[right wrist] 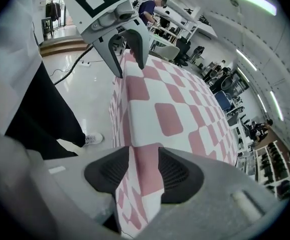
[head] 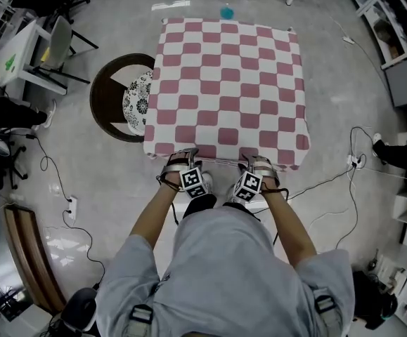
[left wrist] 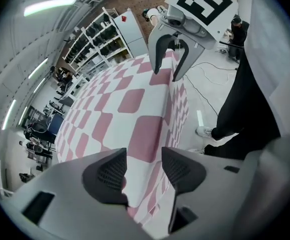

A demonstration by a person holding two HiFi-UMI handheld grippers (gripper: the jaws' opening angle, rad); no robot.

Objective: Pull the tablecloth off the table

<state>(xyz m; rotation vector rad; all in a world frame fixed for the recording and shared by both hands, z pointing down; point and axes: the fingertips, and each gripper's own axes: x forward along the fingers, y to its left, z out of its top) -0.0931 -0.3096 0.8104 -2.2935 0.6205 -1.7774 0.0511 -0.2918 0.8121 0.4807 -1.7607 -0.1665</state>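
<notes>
A pink-and-white checked tablecloth (head: 228, 83) covers a square table in front of me. Both grippers are at its near edge, side by side. My left gripper (head: 182, 160) stands open, with the cloth's hanging edge (left wrist: 145, 134) between its pads and a gap showing on the right side. My right gripper (head: 257, 163) is open too; a fold of the cloth (right wrist: 145, 179) lies loosely between its pads. The left gripper view shows the right gripper (left wrist: 167, 66) over the cloth edge. The right gripper view shows the left gripper (right wrist: 127, 54) likewise.
A round dark stand with a patterned plate (head: 122, 97) sits close to the table's left side. A white desk and chair (head: 34, 55) are at the far left. Cables (head: 330, 181) run over the floor at right, a power strip (head: 72, 206) at left. Shelves (head: 400, 41) line the right.
</notes>
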